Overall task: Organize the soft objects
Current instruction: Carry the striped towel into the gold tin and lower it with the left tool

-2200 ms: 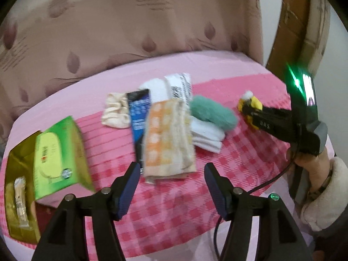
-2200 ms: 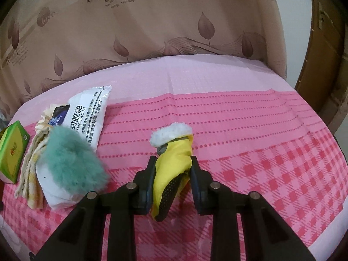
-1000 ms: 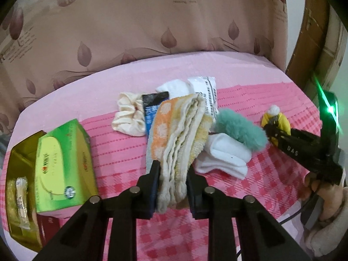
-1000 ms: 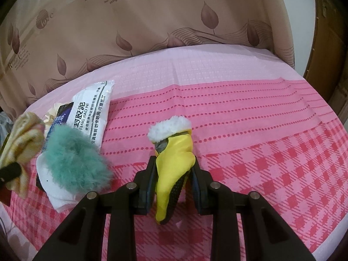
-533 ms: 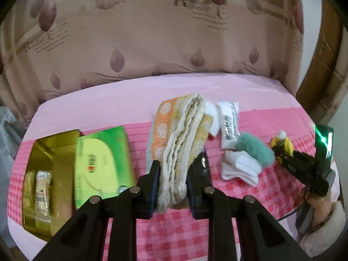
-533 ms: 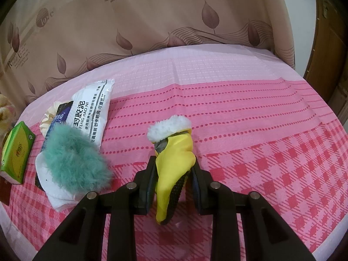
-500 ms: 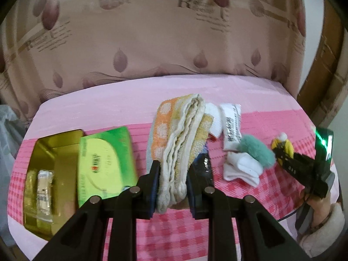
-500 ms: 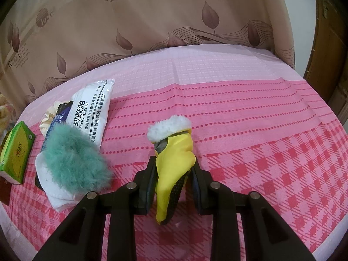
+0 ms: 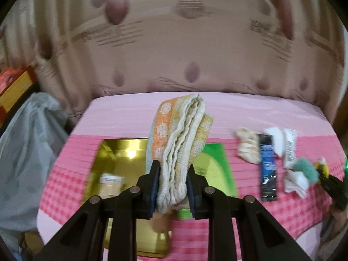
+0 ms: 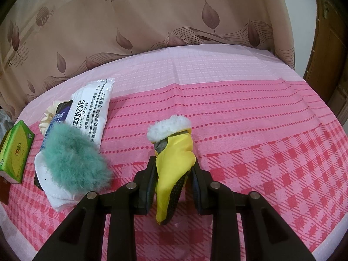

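We hold our left gripper (image 9: 171, 181) and right gripper (image 10: 173, 181) angled downward, each with fingers (image 9: 153, 180) clamped tight on a soft item.

The curtain (image 10: 152, 21) bears a large "R" with small lines ending "The wind's" and "sing through", and "love" on a leaf. The white packet (image 10: 92, 111) reads "FENG JIAO NI".

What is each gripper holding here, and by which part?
The left gripper clamps the folded towel near its lower folded end. The right gripper pinches the yellow glove across its middle, white fleece cuff pointing away.
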Tool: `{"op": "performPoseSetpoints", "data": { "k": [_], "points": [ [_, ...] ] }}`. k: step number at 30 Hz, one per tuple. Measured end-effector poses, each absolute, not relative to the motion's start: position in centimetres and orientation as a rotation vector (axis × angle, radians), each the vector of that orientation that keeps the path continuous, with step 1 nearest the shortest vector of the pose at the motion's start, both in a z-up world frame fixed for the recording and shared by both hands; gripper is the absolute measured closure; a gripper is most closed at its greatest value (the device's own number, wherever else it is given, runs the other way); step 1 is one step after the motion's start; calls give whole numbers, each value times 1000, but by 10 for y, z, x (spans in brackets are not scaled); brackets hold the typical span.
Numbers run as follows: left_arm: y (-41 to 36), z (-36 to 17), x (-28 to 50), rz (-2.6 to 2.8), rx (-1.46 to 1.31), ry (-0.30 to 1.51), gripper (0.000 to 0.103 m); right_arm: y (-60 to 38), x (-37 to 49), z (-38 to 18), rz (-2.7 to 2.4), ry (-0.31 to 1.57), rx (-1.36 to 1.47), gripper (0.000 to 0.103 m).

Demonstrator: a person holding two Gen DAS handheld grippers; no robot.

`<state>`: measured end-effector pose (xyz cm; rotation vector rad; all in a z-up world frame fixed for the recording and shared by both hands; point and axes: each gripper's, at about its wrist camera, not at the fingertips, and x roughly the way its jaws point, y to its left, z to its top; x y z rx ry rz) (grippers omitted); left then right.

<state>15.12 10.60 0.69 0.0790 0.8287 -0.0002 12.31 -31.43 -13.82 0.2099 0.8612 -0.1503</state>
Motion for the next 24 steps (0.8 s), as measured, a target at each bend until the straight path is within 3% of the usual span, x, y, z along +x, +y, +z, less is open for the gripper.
{"op": "performPoseSetpoints", "data": {
  "k": [11, 24],
  "points": [
    [189, -22, 166, 174, 28, 904, 80, -313, 124, -138, -155, 864, 200, 77],
    [214, -63, 173, 236, 25, 978, 80, -313, 124, -138, -157, 865, 199, 77]
  ]
}}
